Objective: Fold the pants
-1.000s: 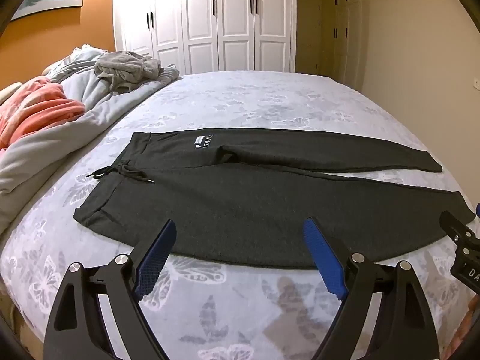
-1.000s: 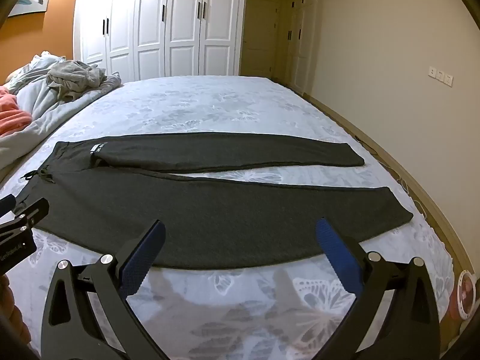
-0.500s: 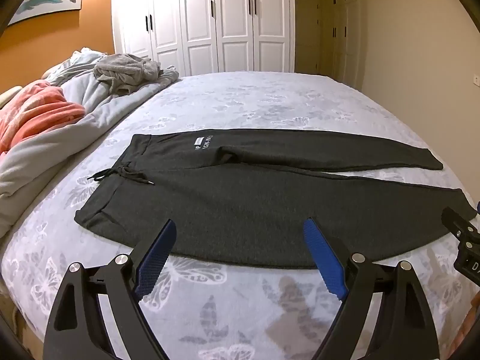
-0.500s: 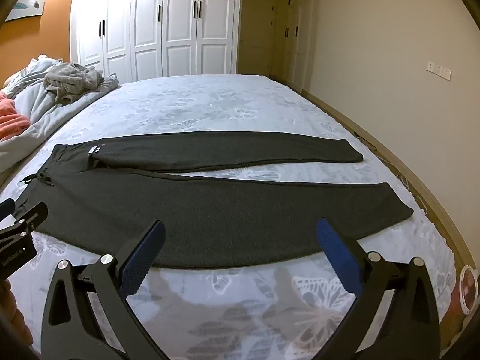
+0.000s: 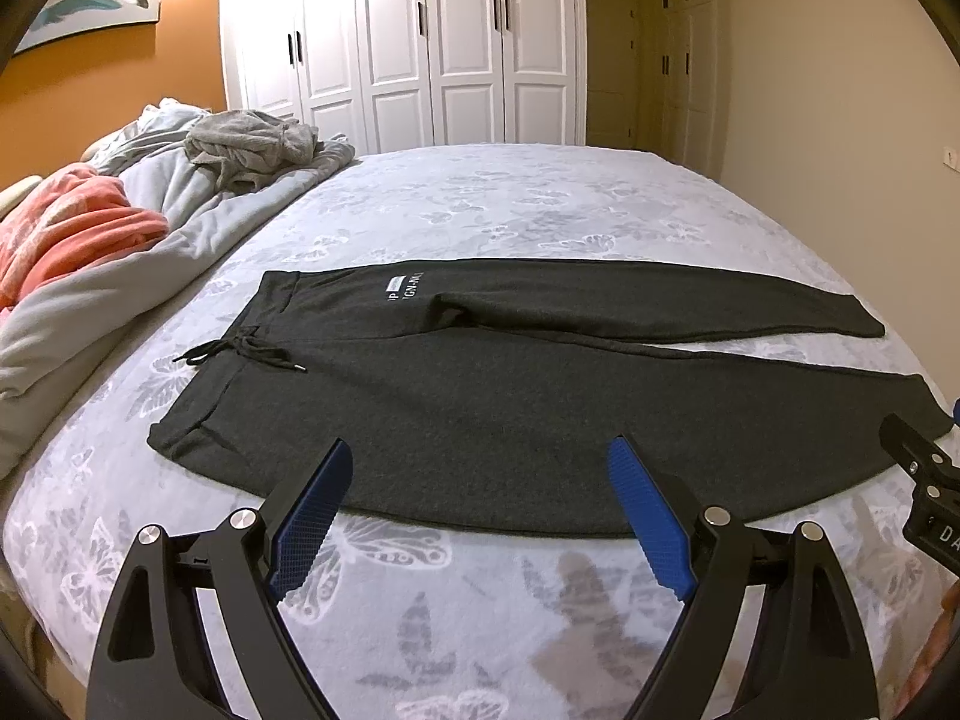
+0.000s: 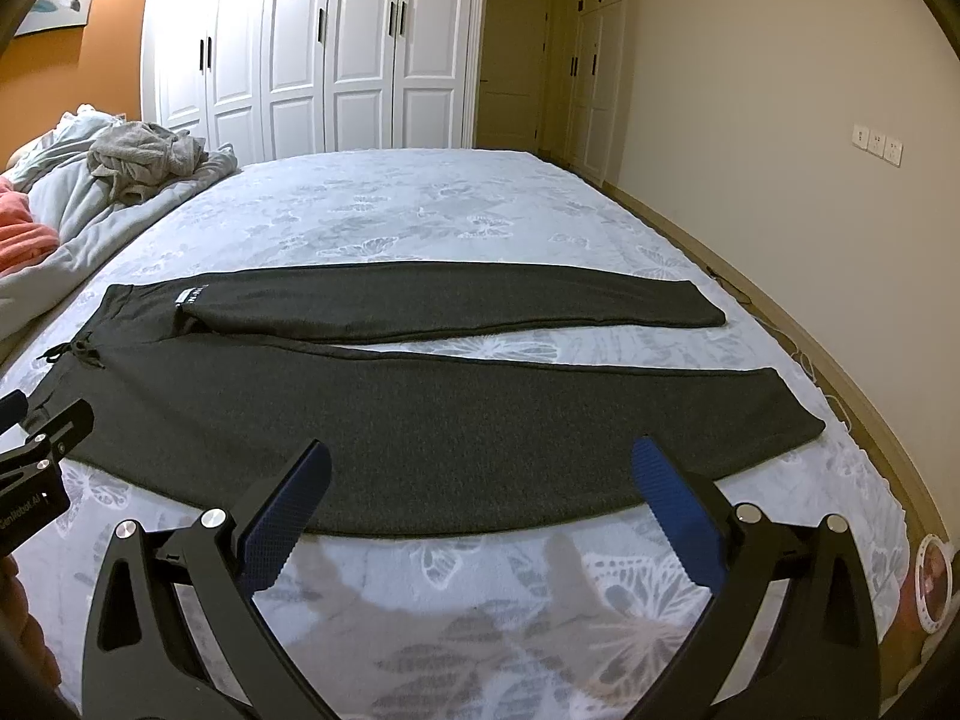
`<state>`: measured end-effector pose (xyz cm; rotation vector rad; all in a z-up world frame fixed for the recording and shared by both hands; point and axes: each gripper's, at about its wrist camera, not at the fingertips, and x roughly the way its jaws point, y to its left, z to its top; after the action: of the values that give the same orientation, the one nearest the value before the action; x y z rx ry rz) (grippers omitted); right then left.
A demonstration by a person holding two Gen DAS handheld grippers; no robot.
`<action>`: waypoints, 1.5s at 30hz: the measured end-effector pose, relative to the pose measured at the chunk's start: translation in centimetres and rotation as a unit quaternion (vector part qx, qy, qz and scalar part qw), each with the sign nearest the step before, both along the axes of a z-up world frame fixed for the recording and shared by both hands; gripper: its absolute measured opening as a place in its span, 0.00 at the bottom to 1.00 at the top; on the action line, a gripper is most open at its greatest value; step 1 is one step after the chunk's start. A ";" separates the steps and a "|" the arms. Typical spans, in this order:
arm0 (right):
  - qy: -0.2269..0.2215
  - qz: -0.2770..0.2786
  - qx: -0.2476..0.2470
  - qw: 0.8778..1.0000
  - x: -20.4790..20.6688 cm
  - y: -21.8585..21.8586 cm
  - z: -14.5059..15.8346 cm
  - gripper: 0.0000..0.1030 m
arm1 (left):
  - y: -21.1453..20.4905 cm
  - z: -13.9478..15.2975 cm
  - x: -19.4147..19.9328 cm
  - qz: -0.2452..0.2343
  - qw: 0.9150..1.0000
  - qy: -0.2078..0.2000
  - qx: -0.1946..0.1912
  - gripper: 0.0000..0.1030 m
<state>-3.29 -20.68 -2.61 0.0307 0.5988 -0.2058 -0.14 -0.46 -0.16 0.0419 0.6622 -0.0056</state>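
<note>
Left wrist view: dark grey pants (image 5: 480,396) lie flat across the bed (image 5: 510,210), waistband to the left w/ drawstring (image 5: 240,354) trailing onto the butterfly-print sheet, legs running right, split in a narrow V. Heaped along the bed's left edge: a grey duvet (image 5: 150,240), a coral blanket (image 5: 66,228), a crumpled grey garment (image 5: 252,144) on top. All well apart from the pants. White wardrobe doors (image 5: 420,42) at the back. Left gripper (image 5: 480,501) hangs just short of the near hem, fingers spread wide, nothing in them. Edge of the right gripper (image 5: 927,480) pokes in at far right, over the near leg cuff.

Right wrist view: same pants (image 6: 420,420), cuffs ending toward the right side of the bed (image 6: 450,204), bare sheet in front. Light switches (image 6: 876,144) on the right wall. Right gripper (image 6: 480,480) fully parted too, empty, blue pads (image 6: 672,510) level w/ the near hem, tips above the cloth edge. Contact w/ fabric: can't tell. Left gripper (image 6: 42,450) shows at the left margin by the waistband.
</note>
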 end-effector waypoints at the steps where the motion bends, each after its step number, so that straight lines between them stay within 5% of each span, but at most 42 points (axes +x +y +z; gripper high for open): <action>1: -0.001 0.000 0.000 1.000 0.0 0.0 0.0 0.96 | 0.0 0.0 0.0 0.000 1.000 0.001 0.000 0.82; 45: -0.002 0.008 0.008 1.000 0.0 0.2 -0.2 0.96 | -0.3 -0.4 0.2 -0.006 1.000 0.003 -0.001 0.82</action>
<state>-3.34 -20.47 -2.78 0.0426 0.5970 -0.1860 0.06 -0.72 -0.55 0.0446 0.6684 -0.0174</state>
